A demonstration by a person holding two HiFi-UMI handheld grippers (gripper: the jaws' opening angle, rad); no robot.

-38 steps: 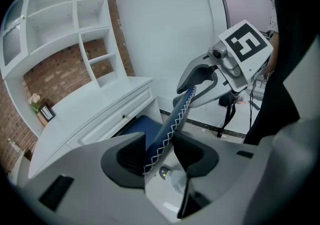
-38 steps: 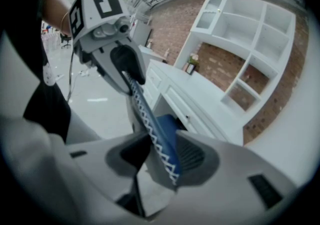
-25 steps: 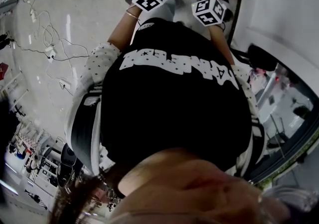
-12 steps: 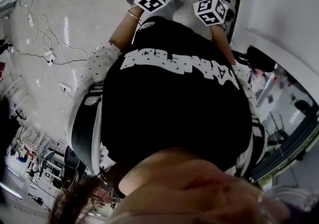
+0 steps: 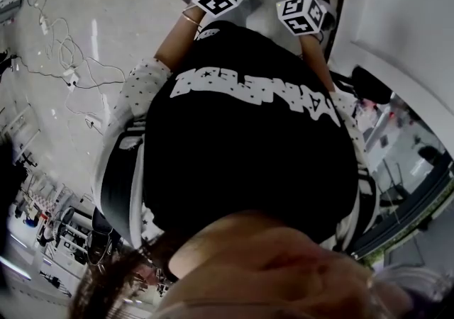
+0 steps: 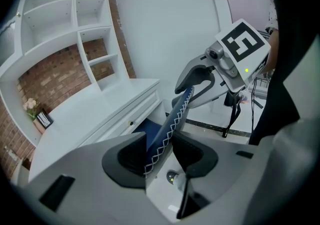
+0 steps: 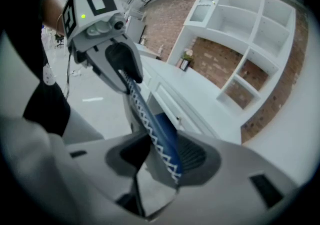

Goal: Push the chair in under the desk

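Chair back [image 6: 169,128], dark blue with white zigzag stitching along its top seam, is gripped from both ends. We see the left gripper [image 6: 160,153] with its jaws narrowed onto that seam, the stitched edge running straight out between the dark pads. The right gripper [image 7: 159,158] is set the same way, jaws pinched on the seam at the other end, and each gripper's view shows the other one clamped farther along the same edge.

The chair stands at the front edge of the white desk [image 6: 95,119], its back roughly parallel to that edge. More of the chair's blue shows just below the front edge, beneath a drawer [image 6: 127,119] with a small knob. How far the seat reaches under the desk we cannot tell.

At the desk's back edge a brick wall [image 6: 52,76] rises behind white shelves [image 6: 90,24]. Near the far corner of the desk top stand a small bunch of flowers [image 6: 31,104] and a little frame [image 6: 44,118] just beside it.

From the head view, both marker cubes sit side by side, close to the desk's front edge at the frame's top. A black shirt [image 5: 248,154] fills most of the frame. Loose cables [image 5: 67,66] lie on the pale floor [image 5: 135,13], well away from the desk.
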